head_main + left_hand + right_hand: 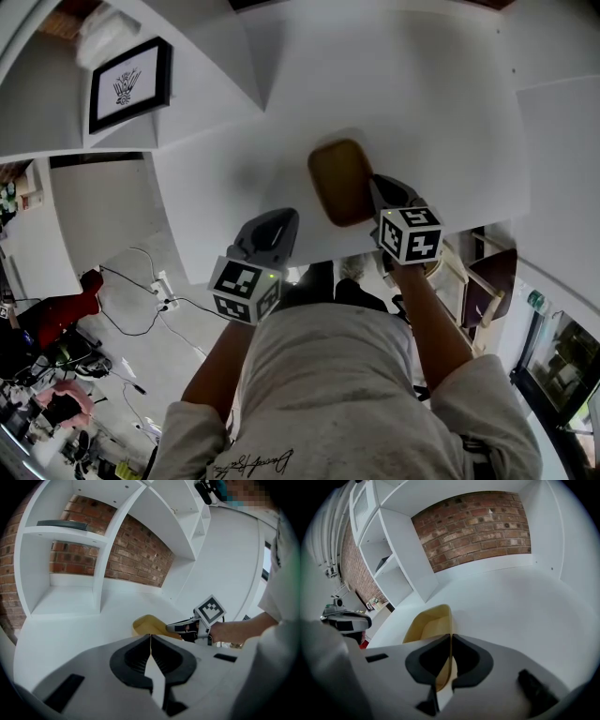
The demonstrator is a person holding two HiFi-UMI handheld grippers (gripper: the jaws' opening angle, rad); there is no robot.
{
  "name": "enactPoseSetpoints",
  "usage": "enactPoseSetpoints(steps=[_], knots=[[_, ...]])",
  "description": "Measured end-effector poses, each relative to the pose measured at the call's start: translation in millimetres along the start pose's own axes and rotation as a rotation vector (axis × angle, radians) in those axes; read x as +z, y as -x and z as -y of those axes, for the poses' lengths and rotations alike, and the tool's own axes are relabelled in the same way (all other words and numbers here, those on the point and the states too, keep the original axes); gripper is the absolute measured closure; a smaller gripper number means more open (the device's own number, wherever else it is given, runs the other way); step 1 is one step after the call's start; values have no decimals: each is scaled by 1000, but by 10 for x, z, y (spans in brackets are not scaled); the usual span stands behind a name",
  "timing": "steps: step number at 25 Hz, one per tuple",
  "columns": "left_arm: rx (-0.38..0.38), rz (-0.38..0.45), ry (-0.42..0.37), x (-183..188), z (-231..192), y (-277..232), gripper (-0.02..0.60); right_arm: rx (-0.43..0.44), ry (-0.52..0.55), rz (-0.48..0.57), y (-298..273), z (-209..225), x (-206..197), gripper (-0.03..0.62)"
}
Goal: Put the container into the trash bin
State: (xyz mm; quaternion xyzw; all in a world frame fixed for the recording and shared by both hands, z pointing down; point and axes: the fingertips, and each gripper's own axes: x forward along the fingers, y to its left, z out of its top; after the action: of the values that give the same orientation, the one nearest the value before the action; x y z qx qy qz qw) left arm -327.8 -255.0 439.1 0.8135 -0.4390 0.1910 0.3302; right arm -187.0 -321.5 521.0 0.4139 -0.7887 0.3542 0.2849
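Head view: tan container (339, 180) sits open side up on the white counter (441, 112), just above centre of the frame and near the counter's front edge. Right gripper (377, 189) comes in from the lower right and meets the container's right rim; its marker cube (410, 232) shows just below. Right gripper view: jaws closed onto the container (426, 625), with the thin yellow wall running down between the dark pads (468, 660) at lower centre; the rest of the tub extends up and left of the right gripper (451, 637). Left gripper (274, 225) hangs at the counter's front edge, lower left of the container and apart from it. Left gripper view: jaws pressed together at centre with nothing between them, only white surface seen through the slot below the left gripper (150, 637). Beyond it the container (146, 623) lies at mid-frame, with the right gripper (172, 627) on its right side. Brick wall (478, 522) backs the white shelving (70, 550). A framed picture (129, 82) sits at the upper left of the head view.
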Motion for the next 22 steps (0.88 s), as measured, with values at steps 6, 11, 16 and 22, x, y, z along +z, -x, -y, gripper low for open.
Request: enactPoseSetpoints(steps=[6,11,16,22], knots=[[3,-1,-3,5,19,32,563,20,-12,11,54,-31,28,556],[1,9,-2,24,61,55,563,33,-30,32,118,-52,64,556],[-5,17,-6,30,92,88,563,40,-36,47,199,-92,107,556],[-15,26,-33,41,146,137,563,41,-42,65,318,-147,111,557]])
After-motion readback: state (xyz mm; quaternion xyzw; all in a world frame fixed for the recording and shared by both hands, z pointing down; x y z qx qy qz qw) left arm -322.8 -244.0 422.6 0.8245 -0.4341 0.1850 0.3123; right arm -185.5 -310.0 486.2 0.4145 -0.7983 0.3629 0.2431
